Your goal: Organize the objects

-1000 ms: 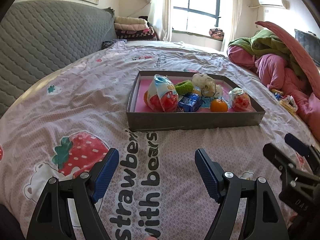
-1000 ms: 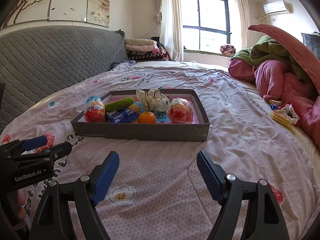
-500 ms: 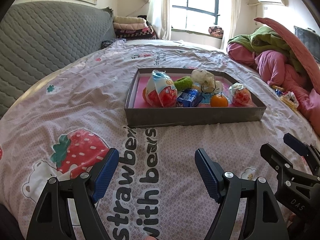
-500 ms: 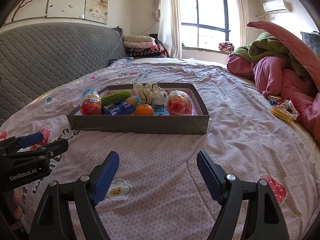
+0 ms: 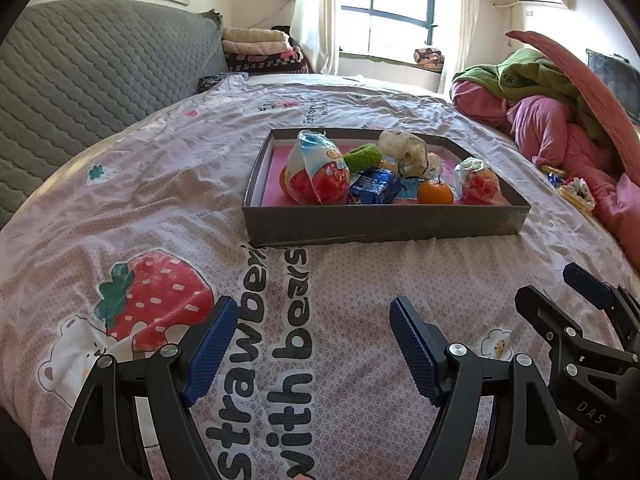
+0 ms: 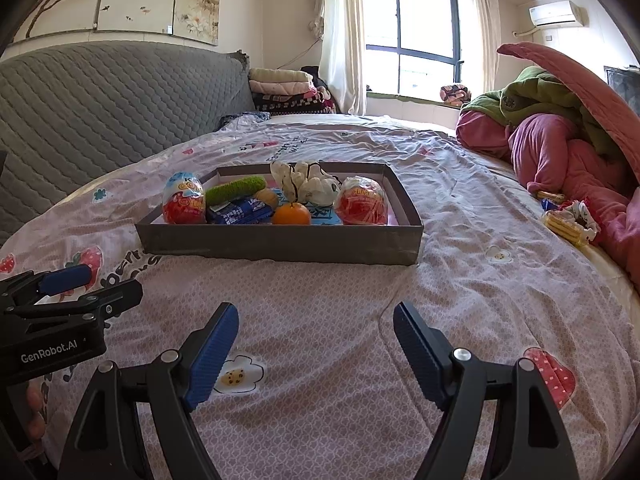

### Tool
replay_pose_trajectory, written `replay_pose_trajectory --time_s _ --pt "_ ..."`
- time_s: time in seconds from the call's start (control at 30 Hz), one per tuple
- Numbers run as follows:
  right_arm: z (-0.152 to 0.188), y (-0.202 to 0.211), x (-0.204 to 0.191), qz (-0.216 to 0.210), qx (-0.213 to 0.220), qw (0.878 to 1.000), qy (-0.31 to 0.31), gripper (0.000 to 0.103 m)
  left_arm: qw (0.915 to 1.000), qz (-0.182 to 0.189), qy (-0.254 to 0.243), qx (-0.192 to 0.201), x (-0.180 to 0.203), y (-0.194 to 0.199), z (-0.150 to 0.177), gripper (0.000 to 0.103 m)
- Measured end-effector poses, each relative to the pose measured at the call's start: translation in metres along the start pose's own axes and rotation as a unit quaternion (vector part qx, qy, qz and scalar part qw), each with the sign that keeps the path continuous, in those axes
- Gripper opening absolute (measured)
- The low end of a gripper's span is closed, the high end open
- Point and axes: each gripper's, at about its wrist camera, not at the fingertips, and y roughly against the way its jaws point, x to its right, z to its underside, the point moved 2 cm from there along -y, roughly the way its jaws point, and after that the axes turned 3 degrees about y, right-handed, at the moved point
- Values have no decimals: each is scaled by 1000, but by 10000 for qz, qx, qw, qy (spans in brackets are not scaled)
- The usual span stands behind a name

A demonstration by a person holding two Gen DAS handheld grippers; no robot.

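A grey box tray sits on the bed ahead of both grippers. In it lie a red-and-blue egg-shaped packet, a green fuzzy roll, a blue packet, an orange, a white plush toy and a red wrapped ball. My left gripper is open and empty above the bedsheet. My right gripper is open and empty, to the right of the left one.
A pink and green heap of bedding lies at the right. Small snack packets lie beside it. A grey quilted headboard runs along the left. Folded blankets are stacked at the far end by the window.
Both grippers have drawn slightly nearer the tray, which sits a little lower in both views. Jaws stay open.
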Motion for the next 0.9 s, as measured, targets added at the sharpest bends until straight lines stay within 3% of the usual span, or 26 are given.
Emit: replay_pose_trajectory --time_s 0.9 --pt "4 -3 2 60 -20 10000 36 79 9998 66 76 -194 -5 -11 4 79"
